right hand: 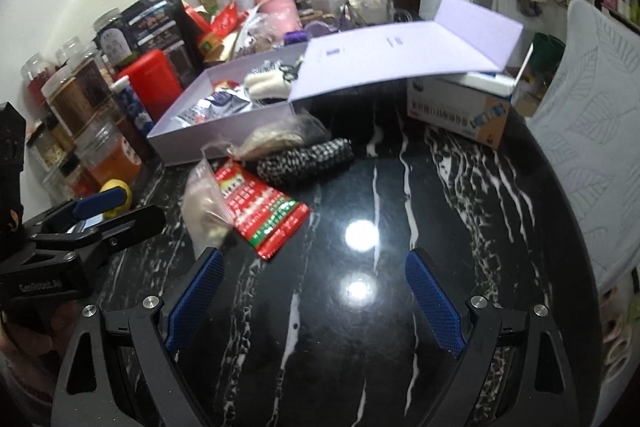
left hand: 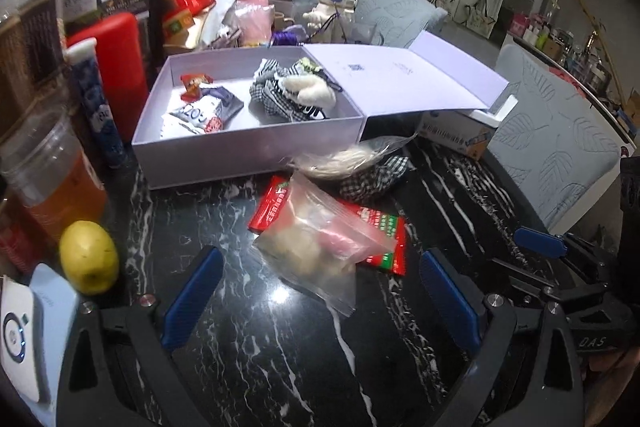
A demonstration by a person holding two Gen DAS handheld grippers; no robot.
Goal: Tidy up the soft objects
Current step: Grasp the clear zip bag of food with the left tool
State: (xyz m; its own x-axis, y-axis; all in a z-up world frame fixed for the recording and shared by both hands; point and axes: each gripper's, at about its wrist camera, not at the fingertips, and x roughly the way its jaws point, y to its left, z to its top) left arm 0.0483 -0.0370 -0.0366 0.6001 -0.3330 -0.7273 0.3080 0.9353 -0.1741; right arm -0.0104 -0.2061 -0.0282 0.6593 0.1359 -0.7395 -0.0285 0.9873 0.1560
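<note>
Nearest the lens: left tool, blue-padded fingers spread wide, gripping nothing, hovering low over the surface. Directly ahead and between those fingers, just beyond the tips: clear zip-top plastic bag of pale and pink soft lumps, long axis running from near right to far left, lying partly atop a red and green printed foil packet. Further on, touching the packet's far side: black-and-white checked fabric bundle with a pale fluffy piece in crinkled clear wrap on it. Behind that, against the front wall: open lavender cardboard box, lid folded out to the right, already holding snack packets at left and a checked cloth with a cream plush toy at right.

Right tool likewise wide open and empty, aimed at bare surface; bag off its left fingertip, not between the fingers. Left tool clearly nearer and better lined up; likely next: closing across the bag's short width, then lifting forward into the box.

Surface: glossy black marble with white veins, lamp glare reflected. Left edge: yellow apple-like fruit, jars, red canister. Right: blue and white carton under the lid, pale quilted chair backs. Cluttered room behind.
</note>
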